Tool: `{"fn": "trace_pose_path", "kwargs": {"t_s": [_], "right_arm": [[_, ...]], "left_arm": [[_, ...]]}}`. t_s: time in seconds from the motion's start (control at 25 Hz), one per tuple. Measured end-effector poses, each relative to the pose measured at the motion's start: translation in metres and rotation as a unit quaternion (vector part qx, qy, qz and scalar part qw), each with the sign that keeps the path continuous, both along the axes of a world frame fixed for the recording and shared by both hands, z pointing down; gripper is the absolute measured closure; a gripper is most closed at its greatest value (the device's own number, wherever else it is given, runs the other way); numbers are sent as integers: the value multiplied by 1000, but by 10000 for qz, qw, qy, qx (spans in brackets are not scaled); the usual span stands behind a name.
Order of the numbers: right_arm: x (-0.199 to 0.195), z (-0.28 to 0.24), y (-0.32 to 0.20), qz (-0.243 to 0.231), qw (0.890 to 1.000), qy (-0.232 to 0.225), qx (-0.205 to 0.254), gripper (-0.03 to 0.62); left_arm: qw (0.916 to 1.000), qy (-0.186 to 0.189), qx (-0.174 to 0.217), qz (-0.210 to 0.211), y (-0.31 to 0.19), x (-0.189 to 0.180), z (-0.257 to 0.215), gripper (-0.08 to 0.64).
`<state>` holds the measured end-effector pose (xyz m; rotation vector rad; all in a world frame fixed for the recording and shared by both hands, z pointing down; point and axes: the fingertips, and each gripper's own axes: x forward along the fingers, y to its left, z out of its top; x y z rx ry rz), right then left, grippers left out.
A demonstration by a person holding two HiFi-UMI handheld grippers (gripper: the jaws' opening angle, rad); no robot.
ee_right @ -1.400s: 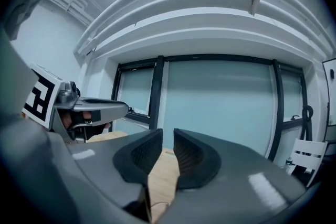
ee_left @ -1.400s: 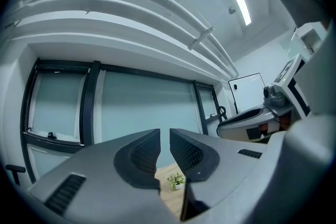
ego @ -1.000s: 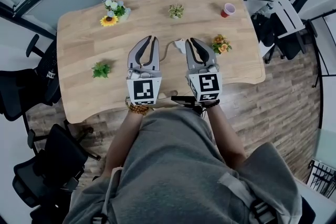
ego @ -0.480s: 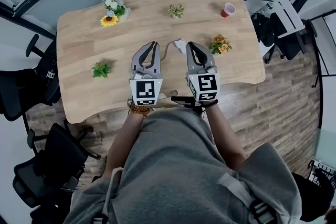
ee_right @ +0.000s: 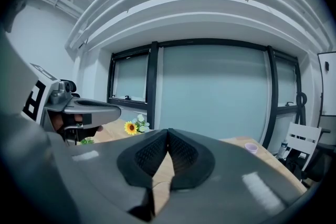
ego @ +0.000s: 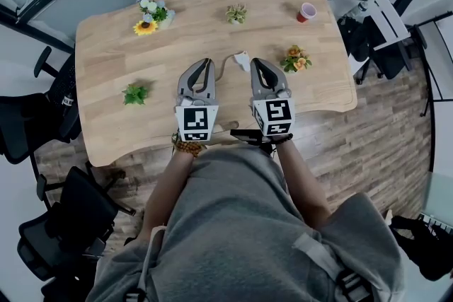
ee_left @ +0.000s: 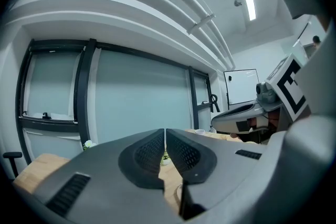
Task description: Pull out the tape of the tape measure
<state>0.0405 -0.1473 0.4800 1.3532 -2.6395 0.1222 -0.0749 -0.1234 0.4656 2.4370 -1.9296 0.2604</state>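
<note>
Left gripper (ego: 206, 64): jaws pressed together, nothing between them.
Right gripper (ego: 255, 64): jaws pressed together, empty.
Tape measure (ego: 242, 60): white, lying on the table (ego: 106, 117) between both tips, nearer the right.
Beyond: sunflower (ego: 146, 27), red cup (ego: 307, 12).

Head view overhead, gripper views level, shared table (ego: 106, 46)

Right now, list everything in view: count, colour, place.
table: 1, light wood, centre
tape measure: 1, white, mid-table between gripper tips
sunflower bunch: 1, yellow-white, far left
potted plant: 1, green, far middle
cup: 1, red, far right
orange flowers: 1, orange, beside right gripper
green sprig: 1, green, near left
chairs: at least 2, black, floor left
left gripper: 1, grey, shut, empty
right gripper: 1, grey, jaws just closed, empty
</note>
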Motion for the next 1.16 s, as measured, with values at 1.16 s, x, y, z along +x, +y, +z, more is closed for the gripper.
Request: {"fn": "trace_pose_path", "kwargs": {"t_s": [1.16], "right_arm": [[-4, 36, 2, -114, 9991, 236, -336, 581]], "left_arm": [[9998, -52, -197, 27, 8, -7, 15, 544]]}}
